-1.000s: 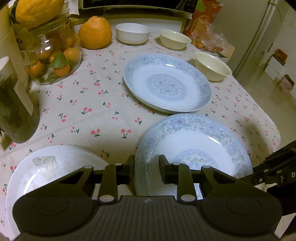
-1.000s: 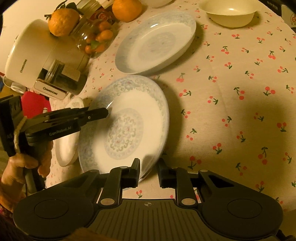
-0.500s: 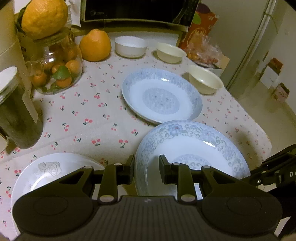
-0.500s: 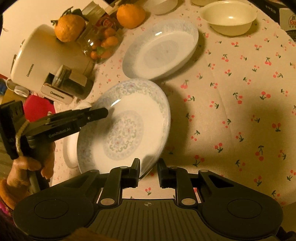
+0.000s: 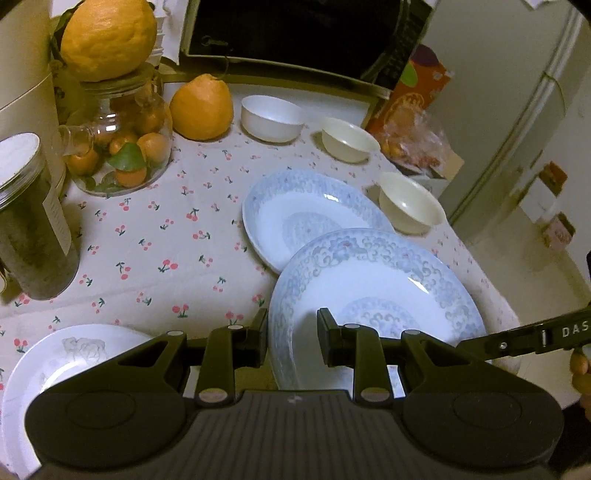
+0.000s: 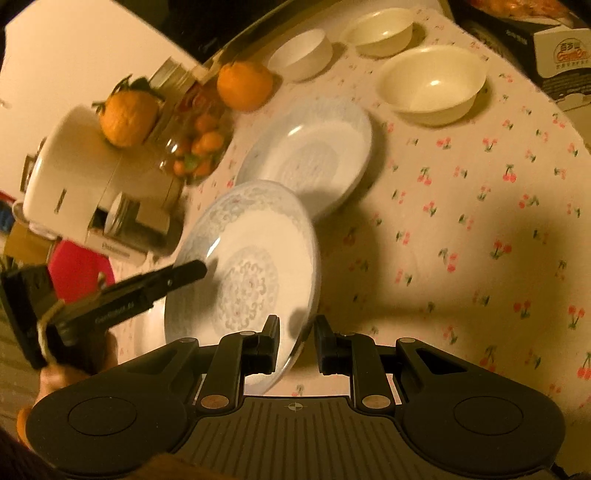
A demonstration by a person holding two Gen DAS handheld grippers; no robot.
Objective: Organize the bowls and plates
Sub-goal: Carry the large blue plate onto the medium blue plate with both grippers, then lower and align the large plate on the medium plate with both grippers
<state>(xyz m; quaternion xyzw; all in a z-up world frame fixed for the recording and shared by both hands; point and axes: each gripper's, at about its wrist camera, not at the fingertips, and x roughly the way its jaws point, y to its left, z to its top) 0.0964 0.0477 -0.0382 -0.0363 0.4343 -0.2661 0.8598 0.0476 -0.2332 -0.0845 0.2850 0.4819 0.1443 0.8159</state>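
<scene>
A blue-patterned plate [image 5: 376, 291] is held in the air by both grippers. My left gripper [image 5: 291, 336] is shut on its near rim. My right gripper [image 6: 295, 345] is shut on the opposite rim of the same plate [image 6: 251, 266]. The plate overlaps the near edge of a second blue-patterned plate [image 5: 310, 218] that lies on the cherry-print tablecloth, also in the right wrist view [image 6: 314, 151]. A white plate with a grey flower [image 5: 70, 358] lies at the near left. A white bowl [image 5: 271, 118] and two cream bowls [image 5: 349, 140] [image 5: 410, 203] stand further back.
A glass jar of small oranges [image 5: 118, 147] with a large citrus [image 5: 107, 37] on top, a loose orange [image 5: 201, 107] and a dark jar [image 5: 33, 236] stand at the left. A white appliance [image 6: 74, 173] is beside them. A microwave [image 5: 295, 33] and a snack box [image 5: 410, 92] stand behind.
Both grippers have lifted the blue-patterned plate and carried it away from the near edge, so it now overlaps the second blue plate. The grips have not changed.
</scene>
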